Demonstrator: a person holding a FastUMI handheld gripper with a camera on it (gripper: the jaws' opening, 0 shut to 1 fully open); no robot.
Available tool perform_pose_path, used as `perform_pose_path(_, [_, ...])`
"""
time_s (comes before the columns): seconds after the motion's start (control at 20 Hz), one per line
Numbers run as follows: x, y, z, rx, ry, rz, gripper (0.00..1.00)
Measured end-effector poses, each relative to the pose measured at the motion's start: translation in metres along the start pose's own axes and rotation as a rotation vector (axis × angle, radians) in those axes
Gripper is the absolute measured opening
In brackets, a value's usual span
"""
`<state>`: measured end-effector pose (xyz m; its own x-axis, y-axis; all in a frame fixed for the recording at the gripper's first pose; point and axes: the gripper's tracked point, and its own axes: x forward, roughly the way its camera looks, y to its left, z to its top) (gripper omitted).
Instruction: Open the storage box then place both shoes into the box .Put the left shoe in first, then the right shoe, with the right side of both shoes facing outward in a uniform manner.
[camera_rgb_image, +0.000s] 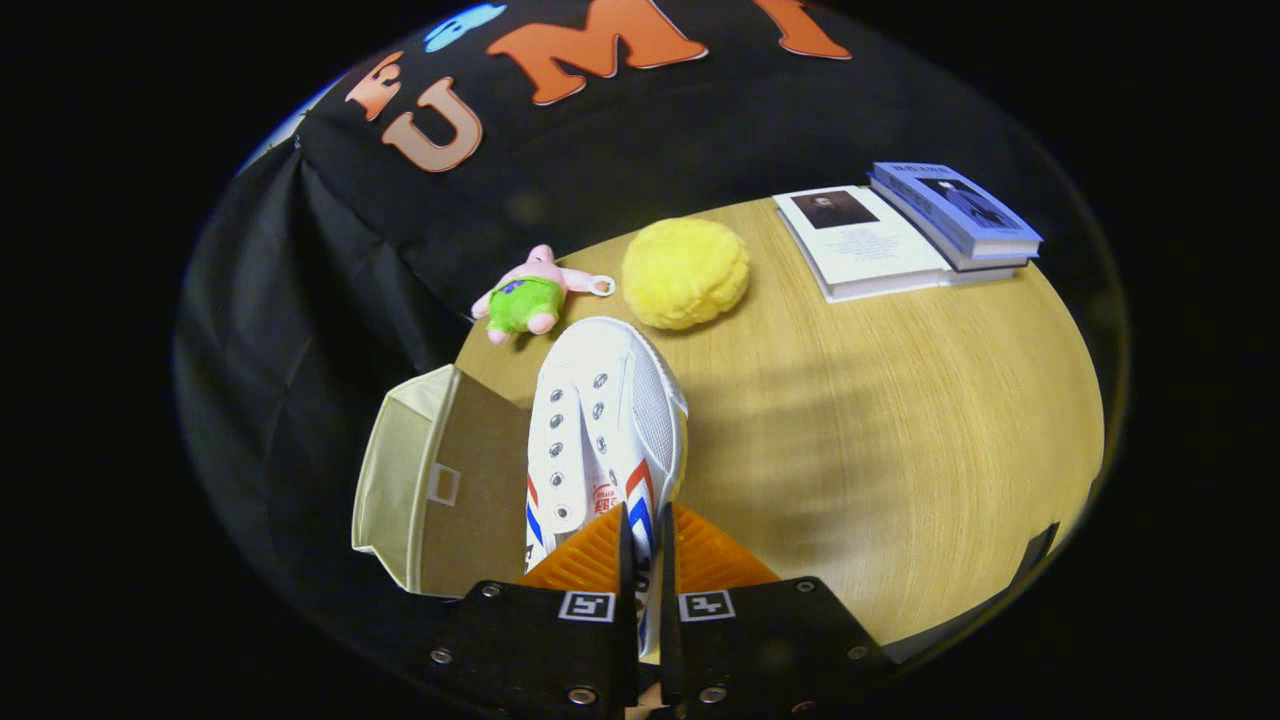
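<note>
Claw (640, 535) clamped on white shoe (605, 420) collar; steer toe toward open beige box (420, 480) beside it; keep grip firm.

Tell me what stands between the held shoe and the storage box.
Nothing visible. The gripper is shut on the white shoe, which hangs right beside the beige storage box, partly over its open top.

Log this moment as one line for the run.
gripper: shut on white shoe | shoe: held beside open storage box | not yet inside
</note>
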<state>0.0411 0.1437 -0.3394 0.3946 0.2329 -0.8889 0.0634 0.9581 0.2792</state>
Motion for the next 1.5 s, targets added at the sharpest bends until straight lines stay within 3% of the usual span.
perform_pose_path(0.4, [0.007, 0.131, 0.009, -0.162, 0.004, 0.148, 0.09])
perform_pose_path(0.9, [0.046, 0.216, 0.011, -0.413, -0.032, 0.135, 0.09])
perform_pose_path(1.0, [0.058, 0.219, -0.001, -0.489, -0.020, 0.124, 0.18])
perform_pose_path(1.05, [0.060, 0.228, -0.006, -0.495, -0.014, 0.165, 0.27])
perform_pose_path(1.35, [0.031, 0.244, 0.018, -0.460, -0.145, 0.236, 0.42])
perform_pose_path(1.5, [0.008, 0.222, 0.033, -0.496, -0.238, 0.206, 0.49])
